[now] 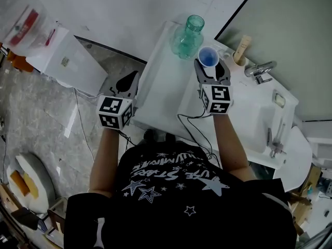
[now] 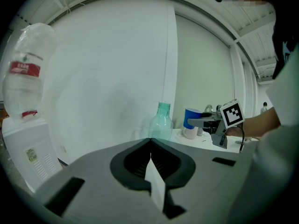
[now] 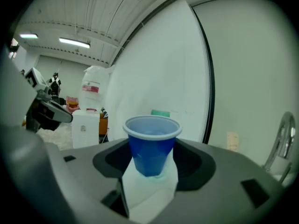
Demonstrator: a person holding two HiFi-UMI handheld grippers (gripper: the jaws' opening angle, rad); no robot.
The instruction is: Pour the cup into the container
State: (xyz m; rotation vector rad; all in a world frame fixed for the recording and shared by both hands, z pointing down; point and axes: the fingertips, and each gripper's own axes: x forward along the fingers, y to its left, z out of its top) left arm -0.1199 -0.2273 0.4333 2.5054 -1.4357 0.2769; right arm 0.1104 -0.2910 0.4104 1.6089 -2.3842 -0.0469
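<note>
right tool grips upright blue cup, upper centre, near green bottle on counter; left tool jaws together, empty, off counter's left edge.

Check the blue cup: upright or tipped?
Upright: the blue cup sits rim-up and level in the right claw; the left gripper view shows it vertical too.

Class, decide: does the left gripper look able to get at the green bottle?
Probably yes: nothing stands between the left gripper and the green bottle; the right gripper holds the blue cup beside it. The left's shut jaws must open first.
</note>
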